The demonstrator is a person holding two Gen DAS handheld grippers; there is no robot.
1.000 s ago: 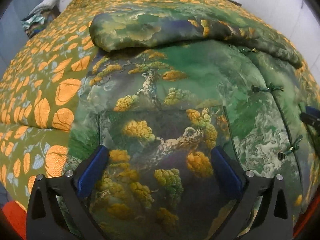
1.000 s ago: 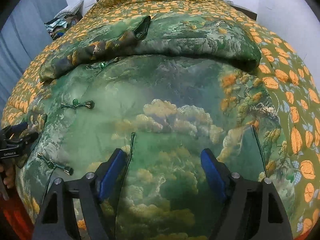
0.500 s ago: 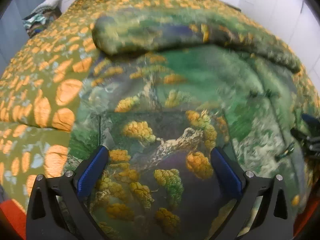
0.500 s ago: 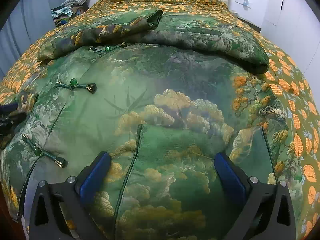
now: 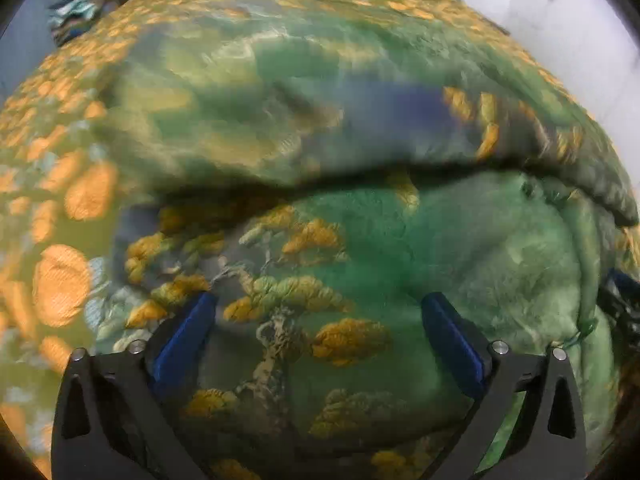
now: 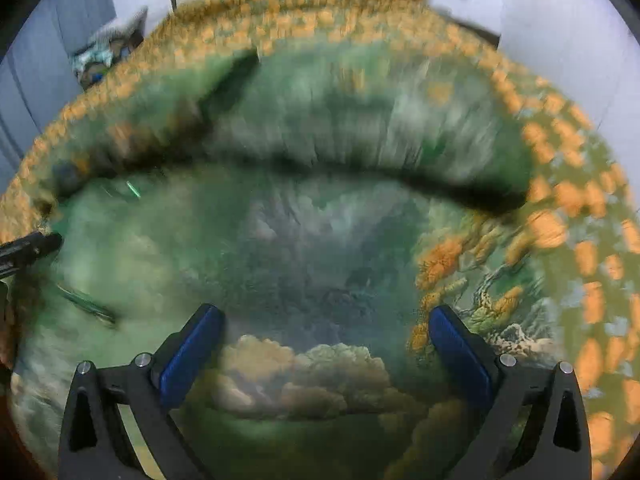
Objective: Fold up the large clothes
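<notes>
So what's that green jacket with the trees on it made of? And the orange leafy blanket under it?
The jacket looks like silky woven brocade: it has a soft sheen, and the pines and clouds seem woven in, though blur leaves that uncertain. It puffs up, so it is probably padded. The bedspread looks like matte cotton-type cloth, with fine ribbing showing in the orange leaves.

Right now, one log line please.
left hand-held gripper: open over jacket | right hand-held gripper: open over jacket | bedspread beneath | views blurred
</notes>
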